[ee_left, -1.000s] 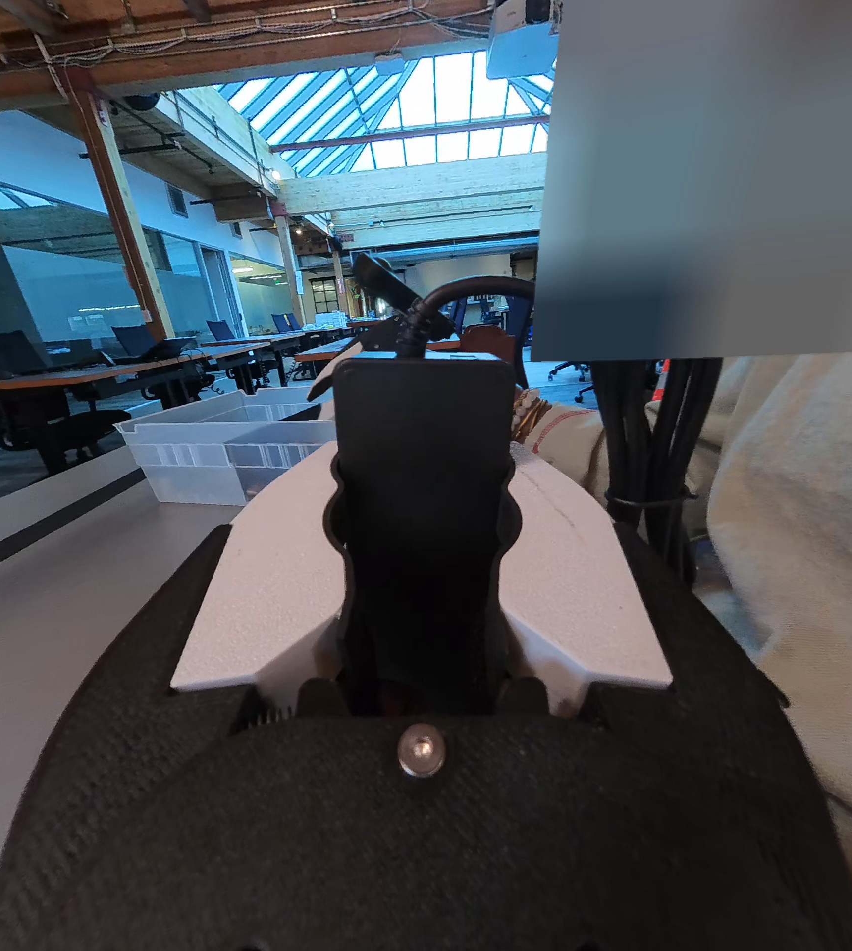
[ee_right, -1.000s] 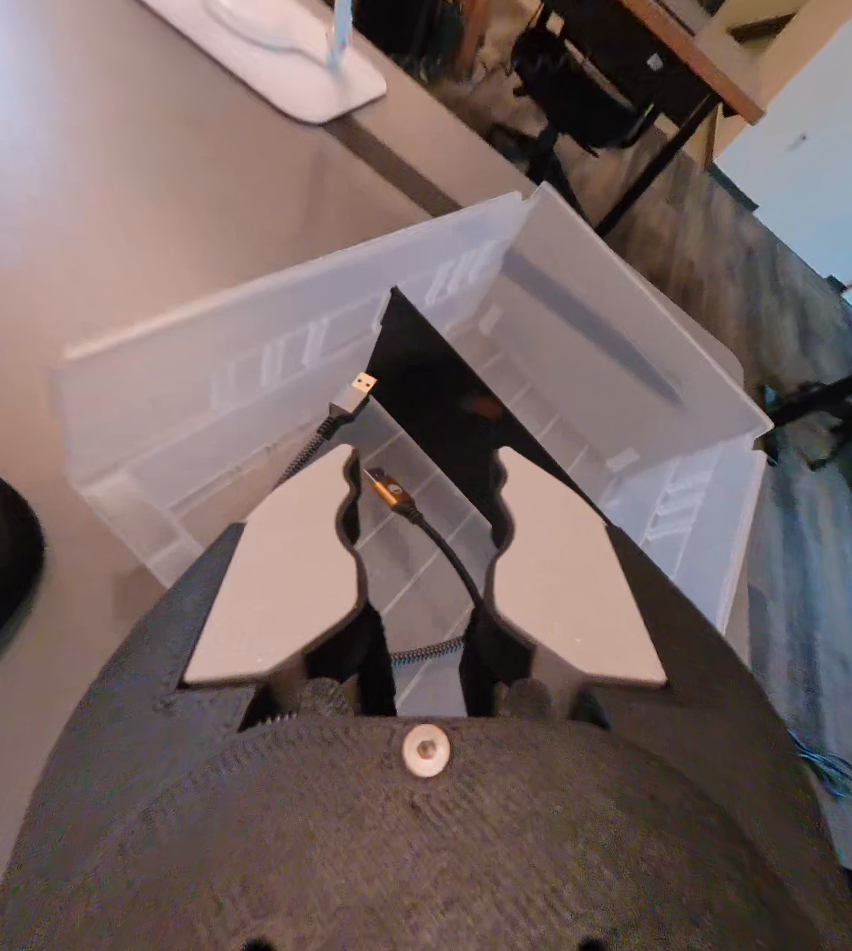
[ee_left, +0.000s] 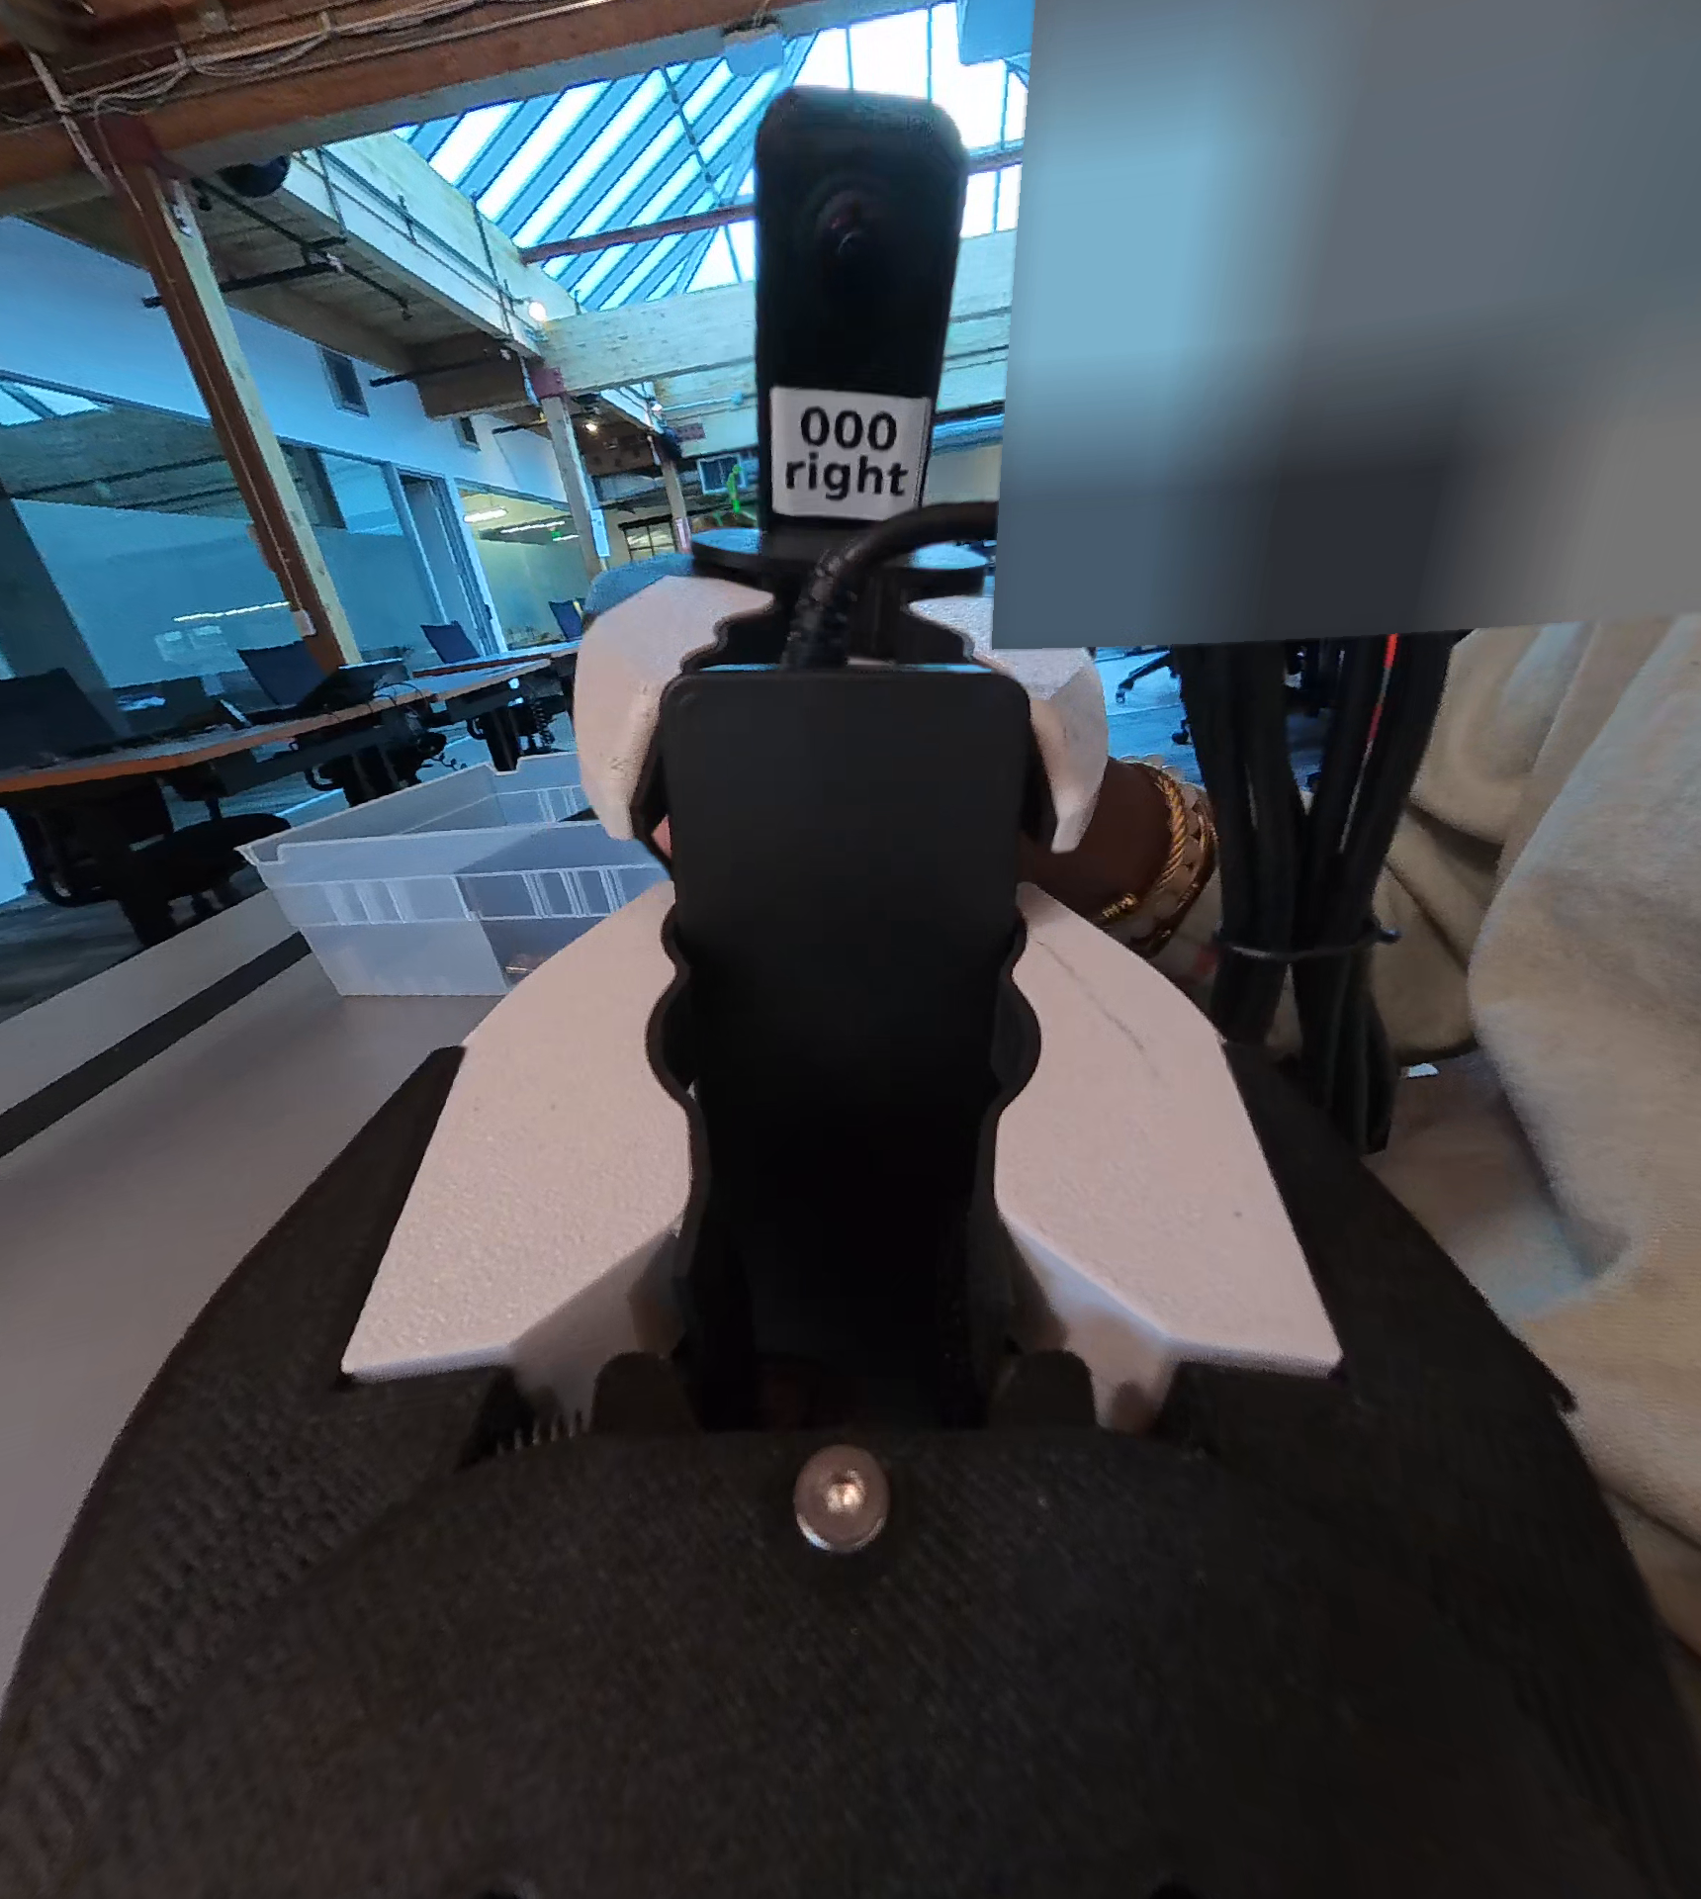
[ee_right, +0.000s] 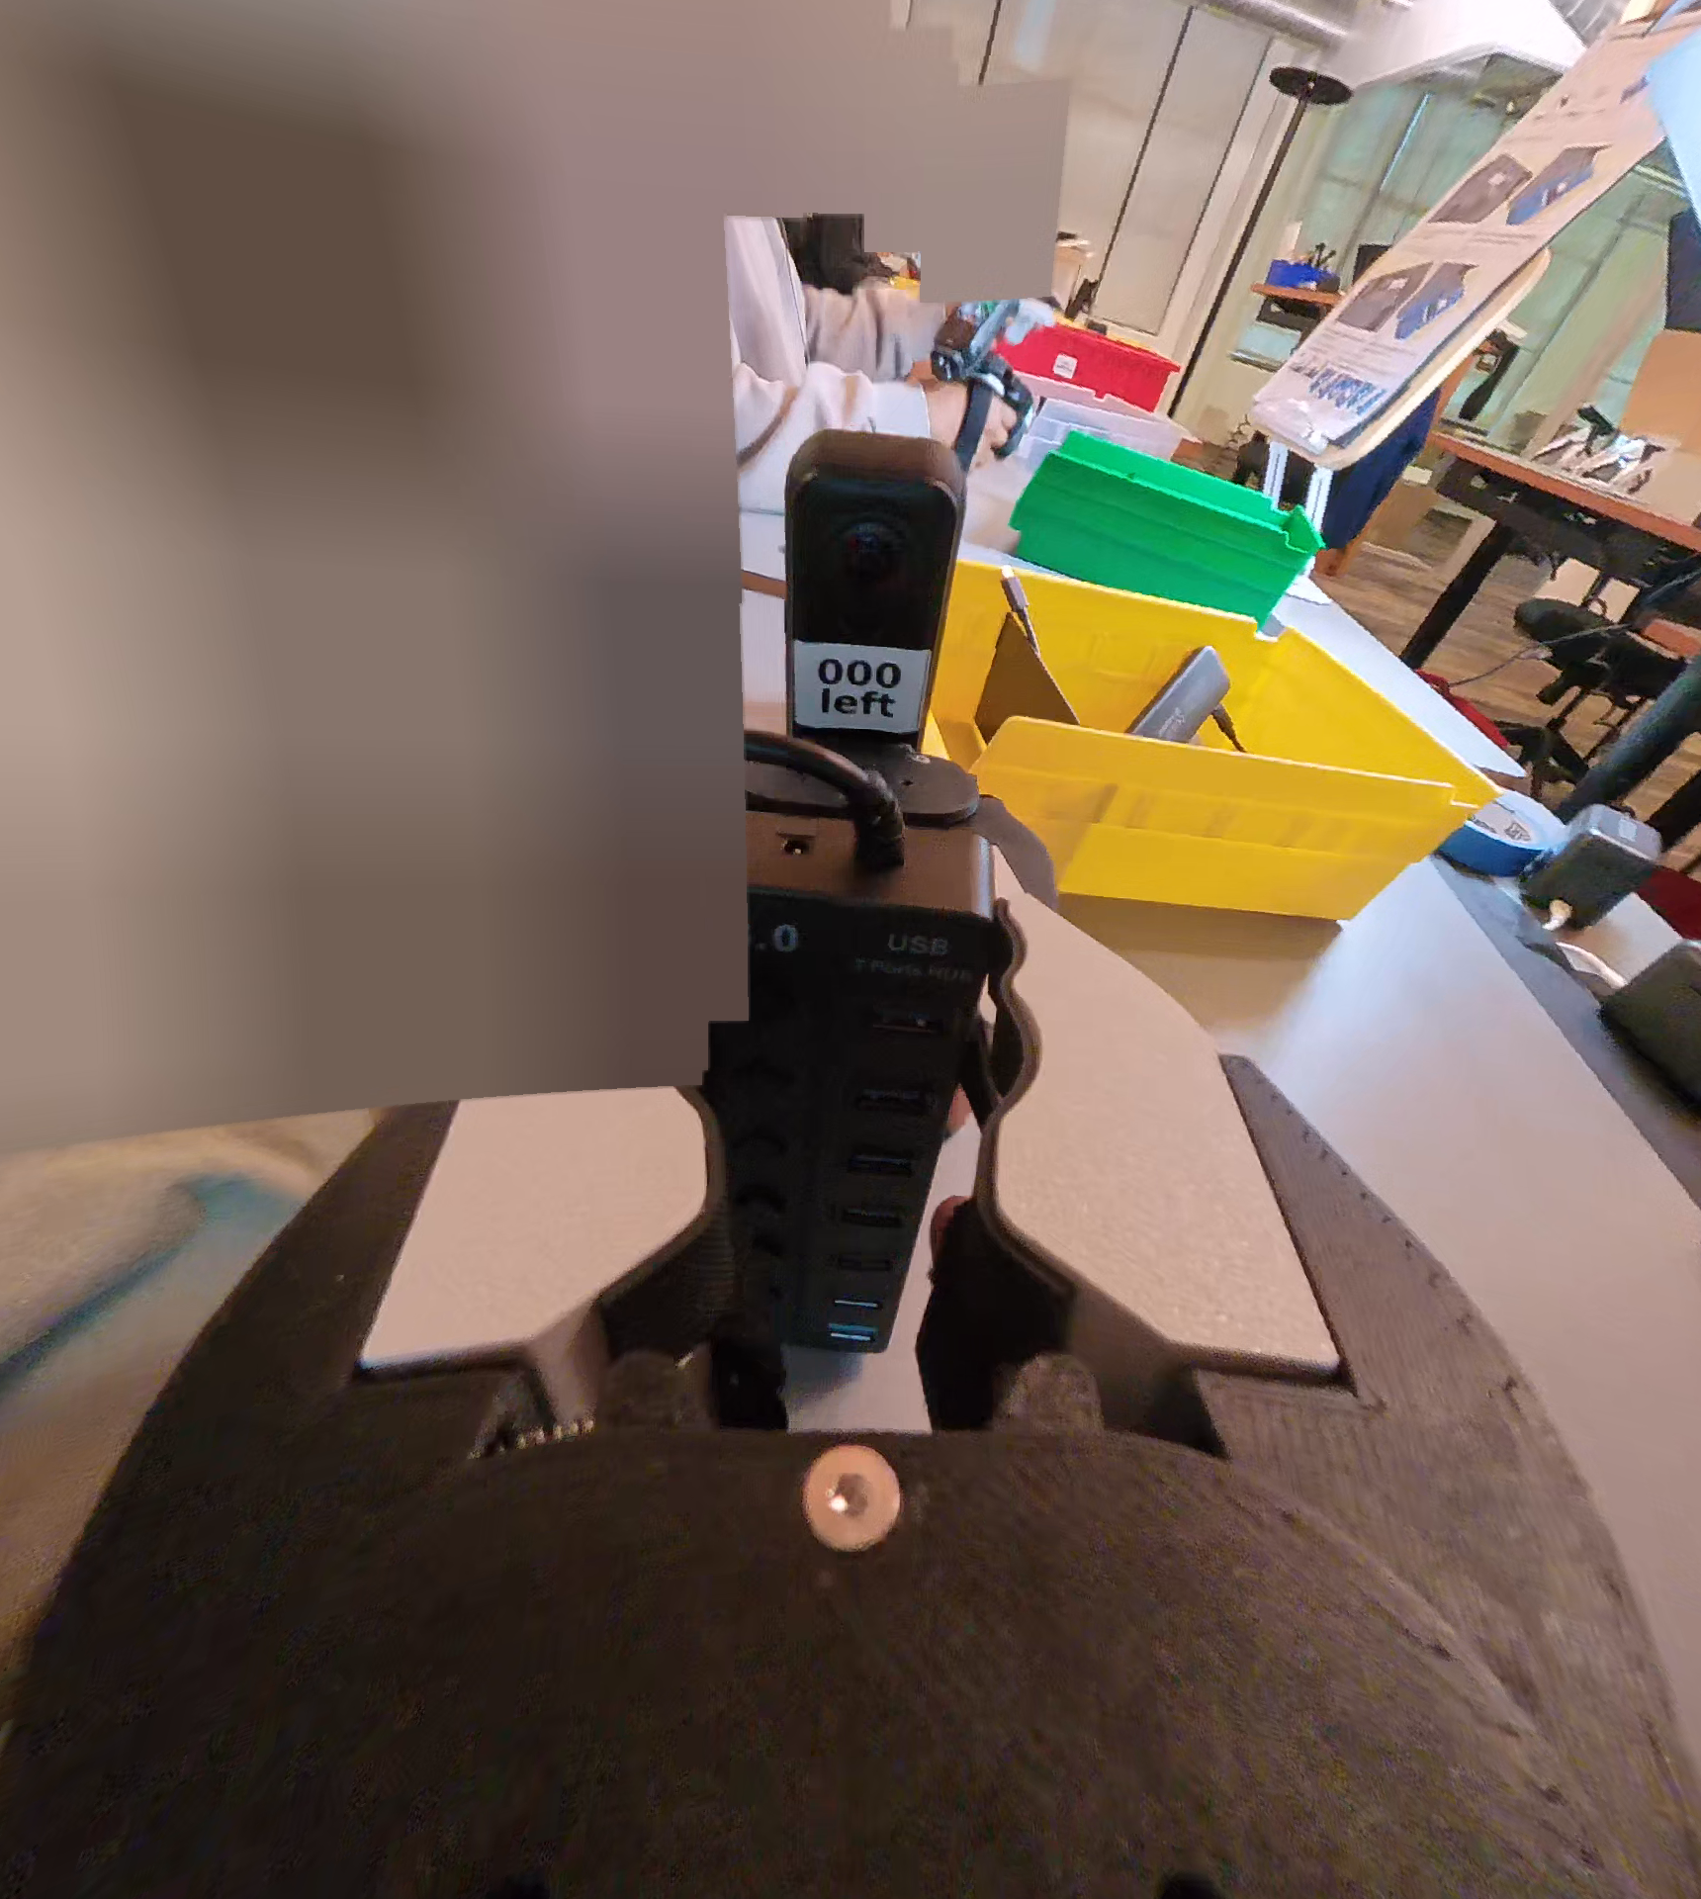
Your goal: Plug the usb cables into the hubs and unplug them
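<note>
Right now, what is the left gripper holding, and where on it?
The black USB hub, its long side edges clamped between the fingers of the left gripper.

Left wrist view: hub [ee_left: 841, 925] shows its plain back only; ports face away. Its near end is sunk between the left gripper's [ee_left: 841, 1038] fingers [ee_left: 538, 1161]. Clear bin [ee_left: 394, 904] partly hidden behind that gripper; contents cannot be made out.

Right wrist view: hub's left half is under a mosaic patch. Cannot tell whether the right gripper [ee_right: 852, 1161] touches the hub. Yellow bin [ee_right: 1227, 832] contents too small to identify.
</note>
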Motion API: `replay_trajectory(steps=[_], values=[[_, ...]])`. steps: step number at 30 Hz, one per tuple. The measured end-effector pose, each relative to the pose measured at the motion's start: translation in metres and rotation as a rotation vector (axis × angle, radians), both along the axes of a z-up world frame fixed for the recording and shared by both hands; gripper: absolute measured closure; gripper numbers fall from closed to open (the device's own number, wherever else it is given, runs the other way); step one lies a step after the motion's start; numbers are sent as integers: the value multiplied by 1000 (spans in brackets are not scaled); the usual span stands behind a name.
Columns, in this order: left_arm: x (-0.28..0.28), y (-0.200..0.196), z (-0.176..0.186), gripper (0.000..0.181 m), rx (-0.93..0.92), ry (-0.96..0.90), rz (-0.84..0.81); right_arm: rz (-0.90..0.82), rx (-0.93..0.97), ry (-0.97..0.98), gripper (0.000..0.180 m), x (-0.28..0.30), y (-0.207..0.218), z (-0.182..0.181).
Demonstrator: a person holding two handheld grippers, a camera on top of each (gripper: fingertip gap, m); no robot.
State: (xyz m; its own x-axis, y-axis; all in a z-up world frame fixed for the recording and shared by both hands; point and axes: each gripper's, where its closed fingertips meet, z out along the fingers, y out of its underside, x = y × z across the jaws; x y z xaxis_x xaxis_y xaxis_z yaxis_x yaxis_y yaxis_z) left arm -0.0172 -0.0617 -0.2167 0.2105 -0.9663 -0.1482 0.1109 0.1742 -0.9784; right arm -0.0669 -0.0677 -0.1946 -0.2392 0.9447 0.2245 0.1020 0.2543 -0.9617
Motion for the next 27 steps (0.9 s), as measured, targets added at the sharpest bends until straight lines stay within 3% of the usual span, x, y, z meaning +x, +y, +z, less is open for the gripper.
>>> replay_trajectory(steps=[1,4,7,14,21,24,27], values=[[-1,1,1,125,1,-4,10,-17,31,-10,127,0,1,0],[-4,9,7,117,14,-49,62,-79,108,38,127,3,7,12],[-18,35,16,107,41,-115,243,-178,72,144,128,20,22,40],[-60,90,7,84,-124,-156,616,-626,148,387,128,105,92,116],[-79,101,6,80,-261,-256,653,-1085,256,397,128,212,195,161],[-75,100,6,80,-252,-237,643,-1285,271,392,128,264,243,157],[-69,98,4,80,-222,-198,635,-1378,260,380,128,298,282,136]])
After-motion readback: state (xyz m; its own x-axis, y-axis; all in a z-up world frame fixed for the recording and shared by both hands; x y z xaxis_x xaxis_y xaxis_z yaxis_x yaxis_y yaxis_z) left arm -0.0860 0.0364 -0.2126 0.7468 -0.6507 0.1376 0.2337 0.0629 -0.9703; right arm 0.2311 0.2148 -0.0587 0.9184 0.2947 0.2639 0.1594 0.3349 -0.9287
